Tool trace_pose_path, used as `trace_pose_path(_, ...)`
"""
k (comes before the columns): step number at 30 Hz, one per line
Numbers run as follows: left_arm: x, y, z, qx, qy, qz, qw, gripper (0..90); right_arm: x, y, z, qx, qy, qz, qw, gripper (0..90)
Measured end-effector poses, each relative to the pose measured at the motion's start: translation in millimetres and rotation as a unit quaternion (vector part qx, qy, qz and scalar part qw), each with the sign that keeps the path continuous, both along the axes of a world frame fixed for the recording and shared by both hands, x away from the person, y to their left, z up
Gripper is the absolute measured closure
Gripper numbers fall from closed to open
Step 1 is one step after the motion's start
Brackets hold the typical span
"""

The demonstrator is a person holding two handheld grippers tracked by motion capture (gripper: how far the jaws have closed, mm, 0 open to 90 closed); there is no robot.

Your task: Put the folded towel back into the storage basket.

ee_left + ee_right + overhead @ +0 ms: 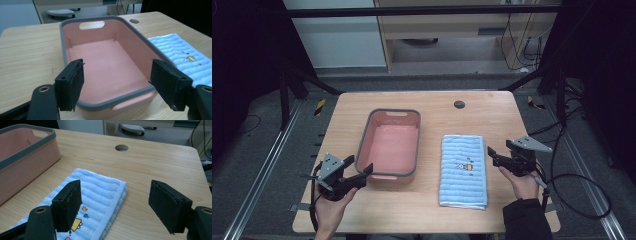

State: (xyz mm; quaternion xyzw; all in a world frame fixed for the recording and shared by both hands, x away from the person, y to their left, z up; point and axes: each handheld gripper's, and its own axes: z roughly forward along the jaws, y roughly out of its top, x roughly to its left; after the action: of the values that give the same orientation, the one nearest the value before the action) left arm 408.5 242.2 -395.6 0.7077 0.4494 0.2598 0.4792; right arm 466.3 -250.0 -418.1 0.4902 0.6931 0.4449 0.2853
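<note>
Judging by the layout, the folded blue towel (463, 170) was lined up lengthwise, running away from the person, just left of the right gripper (493, 154) fingers, which were spread apart, empty. Left gripper (360, 169) fingers were also held apart, at the pink bin's (363, 142) near corner. Nothing was seen blocking on the table (482, 114).

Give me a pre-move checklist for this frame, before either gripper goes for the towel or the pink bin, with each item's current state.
1. Left gripper open, jaws wide apart: ok.
2. Right gripper open, holding nothing: ok.
3. Pink bin empty, upright on the table: ok.
4. Blue towel folded flat, lying beside the bin and not touching it: ok.
5. Right gripper lined up with the towel's right edge: ok.
6. How many layers the folded towel has: cannot tell.
</note>
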Motion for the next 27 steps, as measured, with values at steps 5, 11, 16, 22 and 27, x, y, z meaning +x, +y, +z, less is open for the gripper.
trace_pose_path(5,1.8,-14.7,4.7,-0.001,-0.006,-0.014,0.9999,27.1,2.8,2.4,10.0,0.012,-0.006,0.006,0.9999,27.2)
trace_pose_path(11,3.8,-34.4,7.9,0.005,-0.013,-0.032,0.9994,27.5,5.5,4.8,23.9,0.032,-0.014,0.013,0.9993,26.6)
trace_pose_path(16,4.6,-43.7,8.3,0.004,-0.015,-0.039,0.9991,27.9,8.5,6.5,28.2,0.028,-0.016,0.012,0.9994,26.6)
trace_pose_path(22,7.6,-57.8,6.2,0.001,-0.014,-0.050,0.9987,28.1,13.4,7.1,29.8,0.030,-0.016,0.004,0.9994,26.4)
trace_pose_path(27,10.2,-68.5,2.3,0.003,-0.009,-0.057,0.9983,28.5,19.8,8.2,28.0,0.021,-0.012,0.004,0.9997,27.0)
